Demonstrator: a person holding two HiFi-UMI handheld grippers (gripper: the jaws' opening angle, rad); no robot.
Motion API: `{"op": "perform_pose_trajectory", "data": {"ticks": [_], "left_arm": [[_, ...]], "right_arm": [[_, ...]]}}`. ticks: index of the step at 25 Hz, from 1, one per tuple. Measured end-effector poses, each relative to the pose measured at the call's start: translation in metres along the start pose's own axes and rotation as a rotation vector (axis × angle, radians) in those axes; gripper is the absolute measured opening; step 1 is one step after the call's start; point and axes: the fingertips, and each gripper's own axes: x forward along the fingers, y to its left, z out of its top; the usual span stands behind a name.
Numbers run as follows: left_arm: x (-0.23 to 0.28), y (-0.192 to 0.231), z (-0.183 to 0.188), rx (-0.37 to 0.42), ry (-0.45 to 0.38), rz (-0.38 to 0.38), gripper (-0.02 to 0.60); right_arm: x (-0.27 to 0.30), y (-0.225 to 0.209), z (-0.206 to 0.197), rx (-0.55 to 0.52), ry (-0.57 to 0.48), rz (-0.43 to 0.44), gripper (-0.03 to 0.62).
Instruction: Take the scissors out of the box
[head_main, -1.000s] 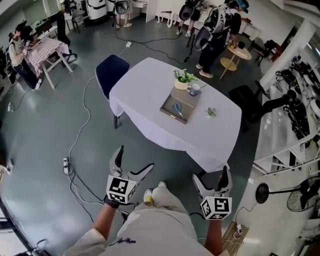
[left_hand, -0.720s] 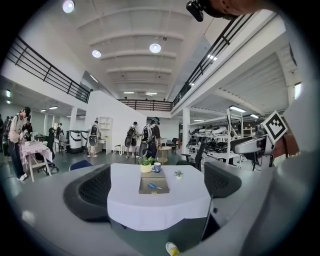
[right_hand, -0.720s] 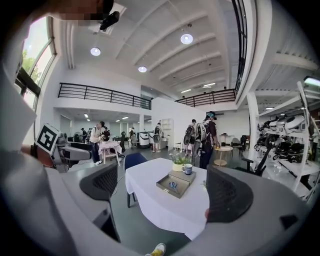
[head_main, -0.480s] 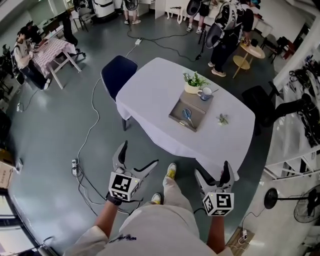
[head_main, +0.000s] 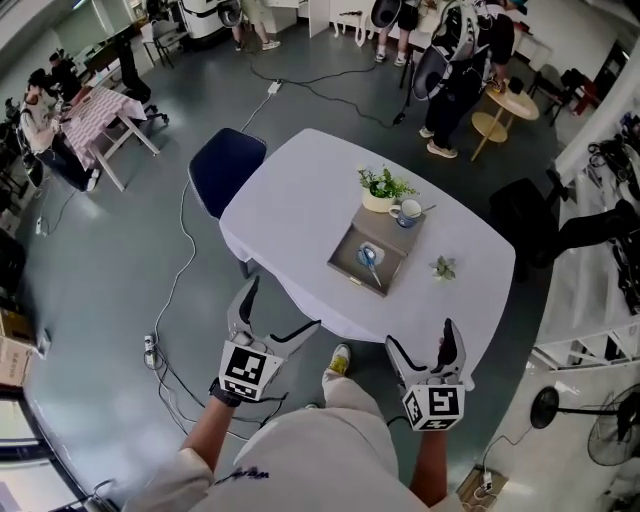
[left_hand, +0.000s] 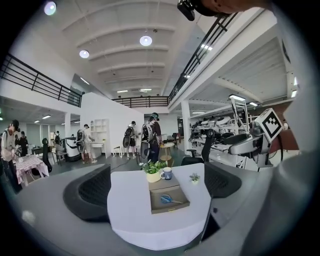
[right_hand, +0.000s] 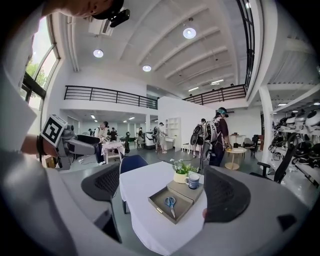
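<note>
I noted a white cloth on the table (head_main: 300, 230), a grey-brown box (head_main: 345, 262) and blue-handled scissors (head_main: 368, 256). The mug (head_main: 408, 212) was blue-and-white, the plant (head_main: 380, 184) green in a cream pot. Left of the table the chair (head_main: 225, 170) was navy. The floor (head_main: 120, 260) was dark grey. The left gripper (head_main: 284, 304) and right gripper (head_main: 419, 334) were grey, with black-and-white square-patterned cubes.

place: open lab hall | signs: mezzanine railing (right_hand: 107, 95), floor cables (head_main: 186, 225), equipment racks (head_main: 600, 310)
</note>
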Motion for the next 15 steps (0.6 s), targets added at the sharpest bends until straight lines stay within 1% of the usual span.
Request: {"op": "perform_pose_trajectory", "data": {"ticks": [3,5,8,10,13,15], "left_arm": [[0.032,0.012,0.01,-0.026,0.012,0.024,0.58],[0.05,0.016,0.018,-0.039,0.019,0.018,0.58],[0.079,0.017,0.025,-0.006,0.036,0.013,0.58],[0.096,0.019,0.03,0.015,0.041,0.025,0.58],[0.115,0.021,0.035,0.016,0.039,0.04,0.58],[0.123,0.018,0.031,0.007,0.053,0.035,0.58]], "right_arm": [[0.025,-0.021,0.002,0.019,0.011,0.011,0.515],[0.039,-0.034,0.006,0.037,0.006,0.013,0.503],[0.057,-0.057,0.009,0.049,-0.001,0.018,0.491],[0.068,-0.073,0.006,0.053,0.002,0.014,0.484],[0.082,-0.09,-0.001,0.066,0.013,0.009,0.474],[0.088,-0.098,-0.004,0.062,0.022,0.012,0.469]]}}
